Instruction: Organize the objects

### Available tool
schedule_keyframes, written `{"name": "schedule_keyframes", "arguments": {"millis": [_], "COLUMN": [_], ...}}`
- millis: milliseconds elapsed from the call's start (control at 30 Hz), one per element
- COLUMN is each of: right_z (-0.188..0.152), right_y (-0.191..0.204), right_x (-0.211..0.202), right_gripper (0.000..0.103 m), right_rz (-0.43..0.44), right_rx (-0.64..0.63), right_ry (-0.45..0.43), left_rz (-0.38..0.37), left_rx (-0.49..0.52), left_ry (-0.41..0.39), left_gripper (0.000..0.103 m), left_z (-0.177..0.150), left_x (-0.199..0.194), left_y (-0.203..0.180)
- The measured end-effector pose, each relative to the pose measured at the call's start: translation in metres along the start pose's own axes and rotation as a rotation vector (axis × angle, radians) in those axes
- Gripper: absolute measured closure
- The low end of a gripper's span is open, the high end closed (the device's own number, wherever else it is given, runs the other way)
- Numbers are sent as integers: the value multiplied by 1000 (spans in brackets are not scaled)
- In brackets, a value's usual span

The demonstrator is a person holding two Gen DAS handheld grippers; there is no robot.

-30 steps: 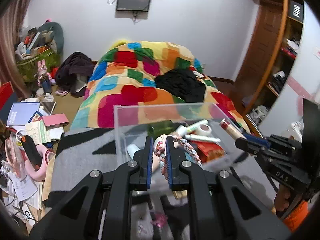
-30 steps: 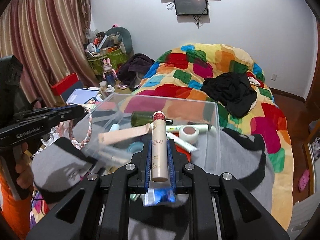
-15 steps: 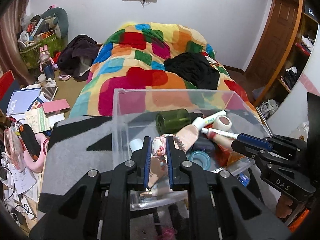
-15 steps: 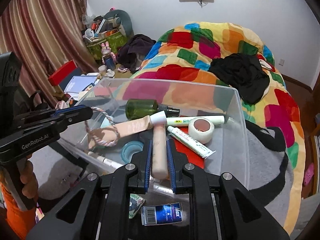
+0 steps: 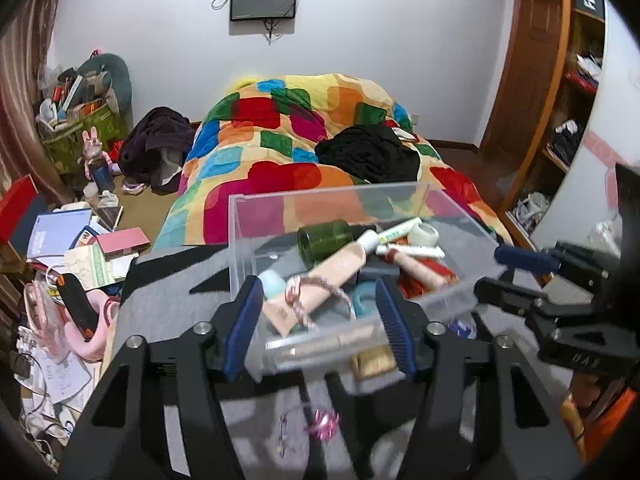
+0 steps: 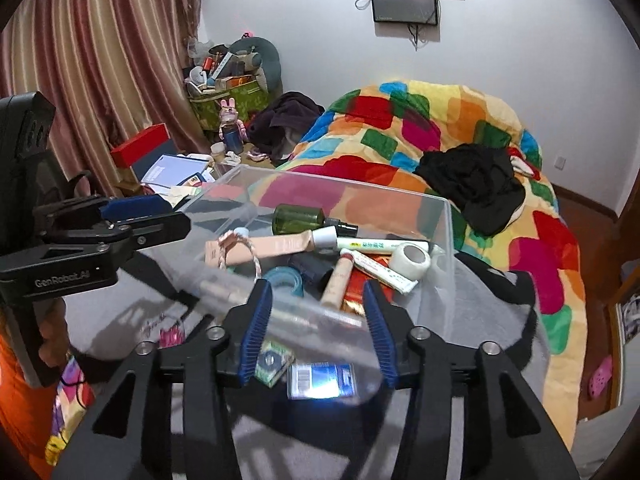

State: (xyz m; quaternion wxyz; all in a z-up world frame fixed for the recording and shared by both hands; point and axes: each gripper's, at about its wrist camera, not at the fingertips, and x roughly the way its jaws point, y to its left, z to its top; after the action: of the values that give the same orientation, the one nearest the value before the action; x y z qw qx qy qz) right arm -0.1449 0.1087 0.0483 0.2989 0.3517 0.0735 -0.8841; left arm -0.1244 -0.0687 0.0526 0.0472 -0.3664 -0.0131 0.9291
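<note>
A cluttered bedroom, its bed under a patchwork quilt (image 5: 288,152) of bright colours with a black garment (image 6: 476,184) thrown across it, frames a clear plastic box (image 5: 240,240) standing on a grey and black blanket (image 5: 172,288) in the foreground. Striped curtains (image 6: 100,60) hang at one side, books and papers (image 5: 60,232) litter the floor, and a dark screen (image 6: 404,0) is fixed to the white wall.

Both hand-held tongs hover at the box's near edge with jaws opening and nothing pinched between the blue pads. Beyond the left gripper (image 5: 320,328), a braided pink and white bracelet (image 5: 304,296) lies inside the box, draped over a long peach tube (image 5: 328,276). Beyond the right gripper (image 6: 318,332), a beige cosmetic stick (image 6: 338,280) with a red band lies loose among the contents, slanting toward the front wall.

Also in the box are a green glass bottle (image 6: 300,220) on its side, a roll of white tape (image 6: 412,260), a white tube with green print (image 6: 372,245) and a ring of teal tape (image 6: 286,280). Outside it, on the blanket near the grippers, sit a blue and white packet (image 6: 320,380), a small green-patterned sachet (image 6: 272,364) and a pink trinket (image 5: 324,428). A hand (image 6: 52,336) grips the left tool's handle, beside an orange sleeve (image 6: 16,392).
</note>
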Motion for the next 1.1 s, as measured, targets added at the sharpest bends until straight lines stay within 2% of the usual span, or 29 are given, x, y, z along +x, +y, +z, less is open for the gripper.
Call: {"name": "schedule_keyframes", "arguments": {"millis": [200,500,633,767,833,900,933,1000,1067,1100], "right_z": [-22,-51,-58,-59,-59,-58,-58,-56,-56,-56], "right_y": [-6,-12,-13,-6,-5,-5,-5,-6,-6,-6], "right_x": [-5,16,29,44,49,53,53,52,51,51], "right_gripper": [35,33,29,28,28,29,31,47,58,59], "right_rz": [8,-14,8,-15,-21,-23,-21,-18,-10,-10], "right_rx": [14,3,10,-22,-26,-25,-25,-28,-23,-21], "right_ry": [39,161,207,236,249,259,256,249,243,240], "left_rz": [8,6,-4,7,7,-2,-6,-14,-20,-19], "left_rx": [6,-9,27,47,40,36,36,40,43,45], "left_ry": [55,170,217,249,239,229,221,206,197,193], "left_gripper": [34,25,15,15,15,22,32,43,61,65], "left_z": [-26,-68,-85,-92,-93,-92,-91,-90,-89,-89], "left_x": [-1,14,21,30,32,33,34,33,33,32], "left_y": [3,17,15,14,14,14,14,13,12,11]}}
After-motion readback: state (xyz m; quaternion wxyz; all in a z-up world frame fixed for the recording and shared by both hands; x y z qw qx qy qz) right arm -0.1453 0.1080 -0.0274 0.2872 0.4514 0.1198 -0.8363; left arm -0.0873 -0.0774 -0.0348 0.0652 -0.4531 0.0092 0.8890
